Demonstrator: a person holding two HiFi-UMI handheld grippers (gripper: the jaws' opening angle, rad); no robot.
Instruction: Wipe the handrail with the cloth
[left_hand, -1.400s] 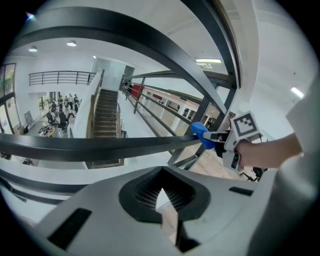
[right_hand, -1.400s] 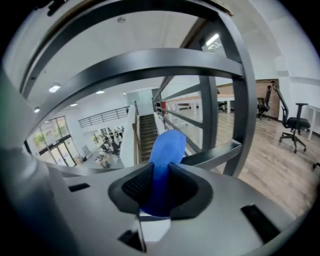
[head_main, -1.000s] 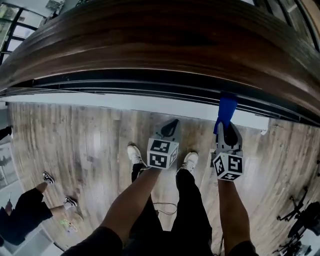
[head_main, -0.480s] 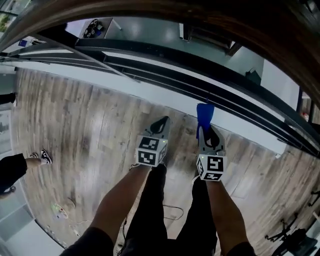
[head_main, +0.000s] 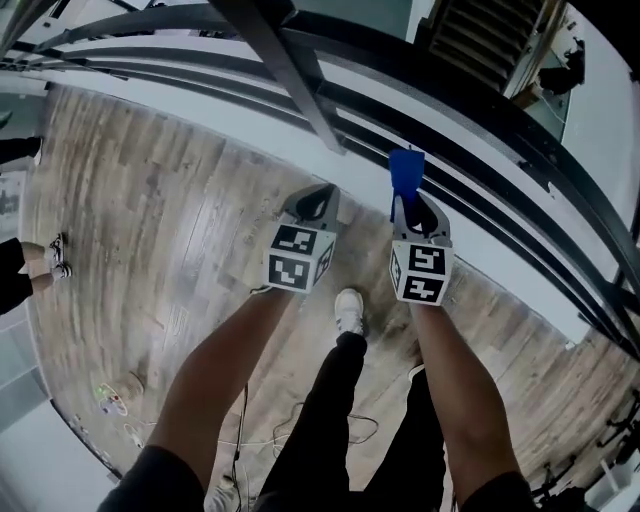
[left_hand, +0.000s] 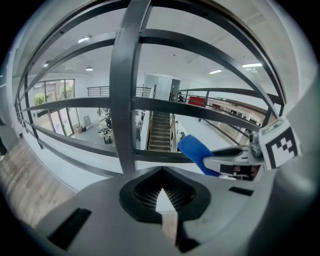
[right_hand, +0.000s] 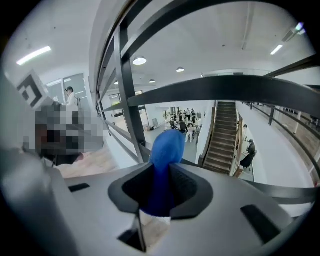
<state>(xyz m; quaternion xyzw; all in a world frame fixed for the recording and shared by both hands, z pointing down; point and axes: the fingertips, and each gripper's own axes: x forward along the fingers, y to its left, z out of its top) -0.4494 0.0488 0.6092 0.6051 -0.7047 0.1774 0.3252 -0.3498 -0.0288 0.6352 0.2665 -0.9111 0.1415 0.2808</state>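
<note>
Reaching forward side by side: right tool pinching blue cloth, left tool closed, empty.

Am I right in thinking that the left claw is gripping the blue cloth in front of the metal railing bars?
Not quite: the blue cloth is gripped by the right claw, not the left, in front of the metal railing bars. The right gripper view shows it pinched between that claw's jaws. The left claw is shut on nothing.

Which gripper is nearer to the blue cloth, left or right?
Right. The right gripper holds the blue cloth between its jaws; the left gripper is apart from it, on its left side.
</note>
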